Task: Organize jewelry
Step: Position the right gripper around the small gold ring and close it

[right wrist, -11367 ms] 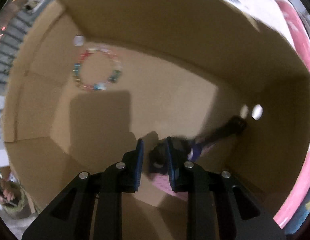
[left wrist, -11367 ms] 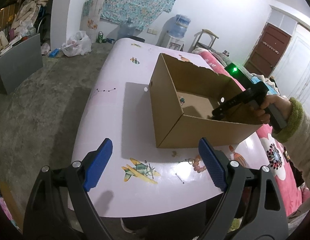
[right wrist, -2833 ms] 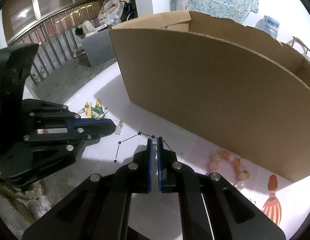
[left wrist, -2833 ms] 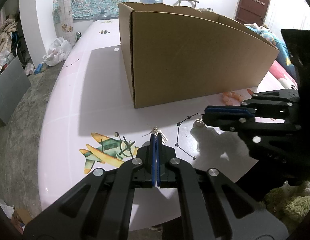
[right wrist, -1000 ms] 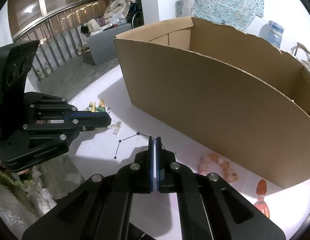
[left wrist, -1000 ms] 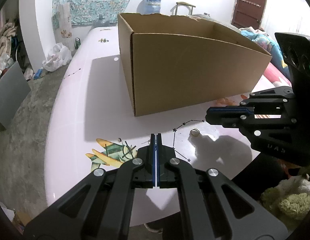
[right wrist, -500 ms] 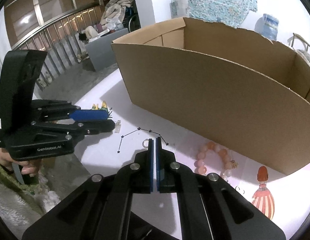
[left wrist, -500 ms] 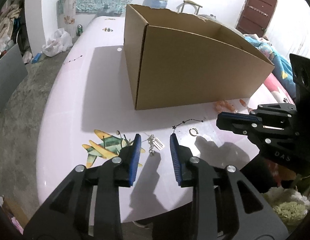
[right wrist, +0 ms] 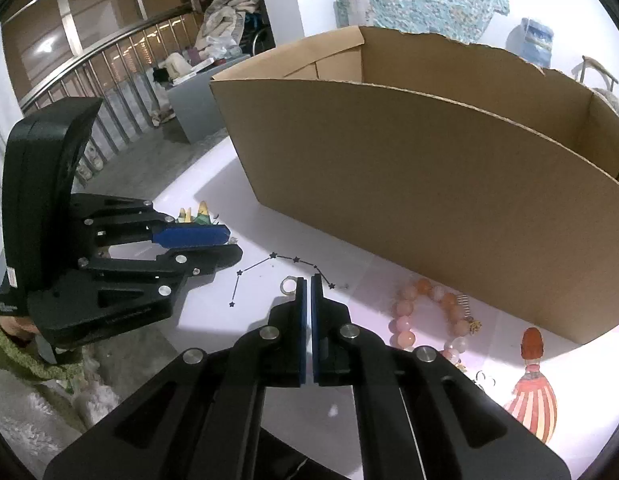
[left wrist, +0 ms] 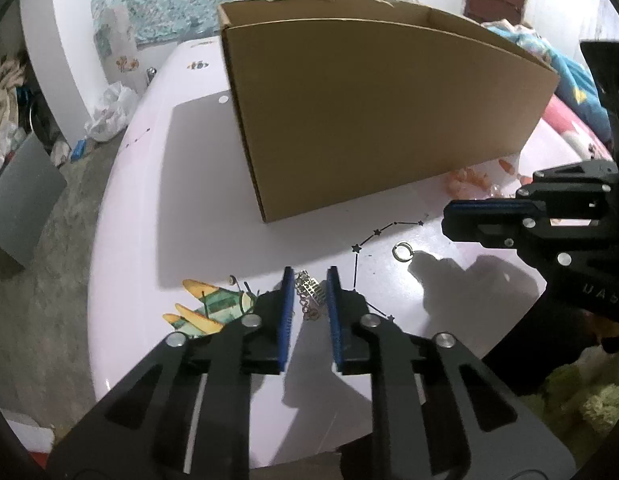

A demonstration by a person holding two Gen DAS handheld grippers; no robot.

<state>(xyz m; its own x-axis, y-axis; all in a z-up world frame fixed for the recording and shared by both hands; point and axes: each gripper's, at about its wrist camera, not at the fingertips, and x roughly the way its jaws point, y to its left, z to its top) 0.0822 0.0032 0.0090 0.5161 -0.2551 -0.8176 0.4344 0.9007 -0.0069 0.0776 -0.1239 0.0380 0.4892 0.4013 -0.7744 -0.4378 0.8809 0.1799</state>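
Blue-padded fingers of the left gripper stand apart, straddling a small silver chain charm on the pale pink table. Beside it, the right gripper is nearly closed on nothing, its tips just beside a small silver ring. A peach bead bracelet lies before the open brown cardboard box.

One cardboard box, one ring, one bead bracelet, one chain earring.

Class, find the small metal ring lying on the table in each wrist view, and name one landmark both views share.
Left wrist view: ring right of centre, beside the printed star line.
Right wrist view: ring lower centre, just left of the right gripper tips.
Shared landmark: cardboard box.
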